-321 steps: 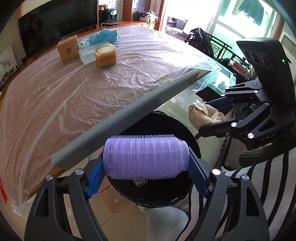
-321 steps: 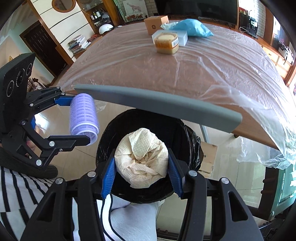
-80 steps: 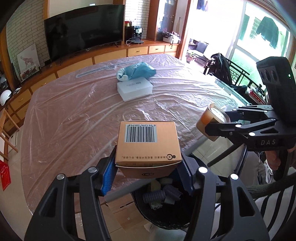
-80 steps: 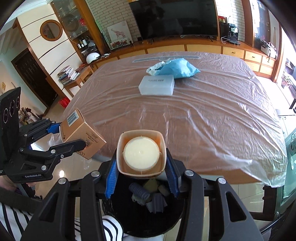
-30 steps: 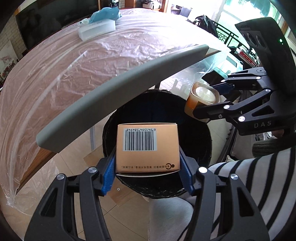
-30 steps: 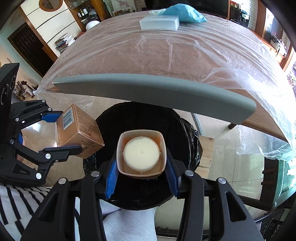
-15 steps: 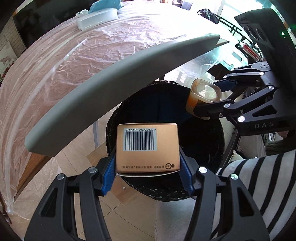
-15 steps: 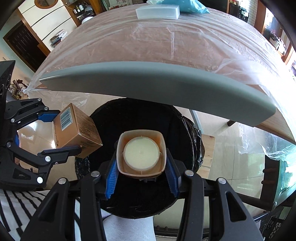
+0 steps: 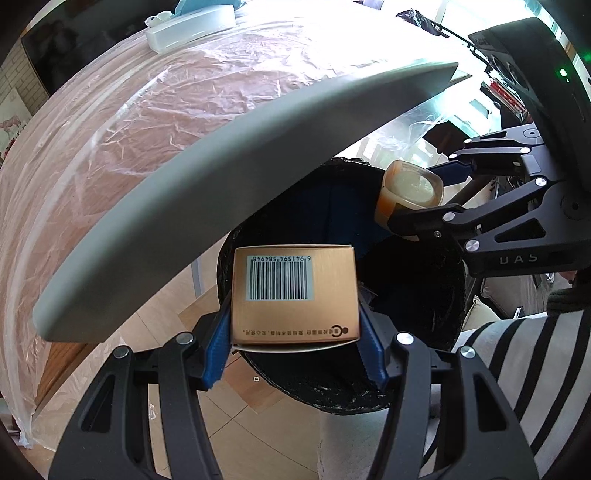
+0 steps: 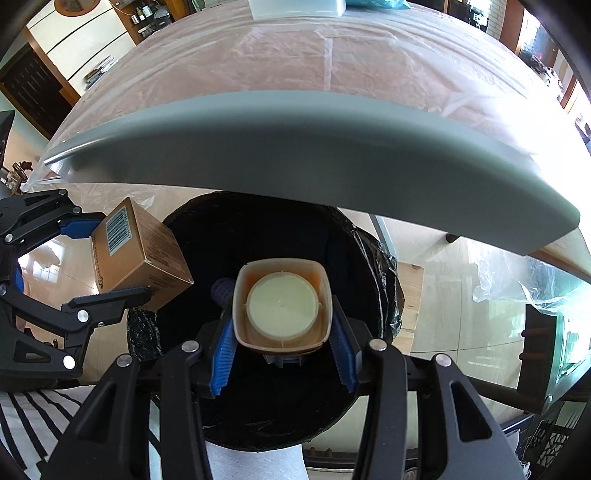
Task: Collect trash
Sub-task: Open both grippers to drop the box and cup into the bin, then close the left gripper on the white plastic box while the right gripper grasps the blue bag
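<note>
Two grippers hang over the mouth of a black-lined trash bin [image 10: 369, 258] tucked just under the near edge of a plastic-covered table [image 9: 147, 122], each loaded and pointing steeply down. The left gripper [image 9: 293, 343] pinches a small tan cardboard box [image 9: 295, 295] by its sides, barcode up; the right gripper [image 10: 282, 350] is pressed onto a squarish beige tub with a pale round lid [image 10: 282, 306].

Seconds earlier both tools were held higher, out over the tabletop; since then they have come down and in, so that the grey table edge now arches above them and the bin's dark opening fills the space beneath the tub. The box sits nearer the bin's left rim than its middle.

Neither item has been let go. From here the release looks close, though the box may want a nudge inward first. At the far edge of the table a white rectangular box [image 9: 192, 26] and a crumpled blue bag [image 10: 376, 3] remain to be collected. A striped sleeve [image 9: 524, 362] shows at the lower right.
</note>
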Available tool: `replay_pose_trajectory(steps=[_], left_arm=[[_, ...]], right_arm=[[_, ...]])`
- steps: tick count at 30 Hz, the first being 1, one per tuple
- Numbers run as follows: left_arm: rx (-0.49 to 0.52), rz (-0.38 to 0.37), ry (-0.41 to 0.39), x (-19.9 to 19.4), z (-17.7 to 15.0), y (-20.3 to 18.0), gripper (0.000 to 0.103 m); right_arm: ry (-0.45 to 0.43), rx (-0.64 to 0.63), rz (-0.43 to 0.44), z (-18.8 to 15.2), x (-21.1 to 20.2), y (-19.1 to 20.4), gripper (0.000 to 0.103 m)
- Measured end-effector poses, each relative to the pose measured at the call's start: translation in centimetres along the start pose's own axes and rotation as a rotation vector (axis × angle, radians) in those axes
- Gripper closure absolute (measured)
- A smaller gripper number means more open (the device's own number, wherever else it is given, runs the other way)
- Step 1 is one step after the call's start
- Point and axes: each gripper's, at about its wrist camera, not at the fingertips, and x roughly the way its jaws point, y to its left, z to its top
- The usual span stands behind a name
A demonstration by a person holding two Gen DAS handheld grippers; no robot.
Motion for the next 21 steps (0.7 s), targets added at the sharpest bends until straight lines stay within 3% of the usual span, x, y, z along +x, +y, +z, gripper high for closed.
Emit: replay_pose_trajectory(steps=[5,7,8,9,21], left_arm=[[-0.007,-0.034,-0.014,-0.2,-0.4,0.2,0.043],[-0.02,-0.048,-0.039,-0.7,-0.4,0.3,0.029],[-0.031,-0.048,-0.048,-1.0,-0.4,0.4,0.014],[-0.041,-0.052,-0.054,-1.1,-0.5,0.6,0.013],[-0.087,-0.067,-0.075,-4.2,-0.9,1.2,0.013]], right_arm=[[-0.006,-0.002,0.001,0.1,0.0,0.0,0.058],[-0.022,0.001,0.022,0.2,-0.4,-0.2,0.041],[-0.042,0.005,0.032,0.2,-0.9,-0.3,0.027],[-0.058,0.007,0.031,0.1,-1.4,-0.4,0.02],[-0.104,0.059,0.029,-0.2,-6.0,-2.6,0.016]])
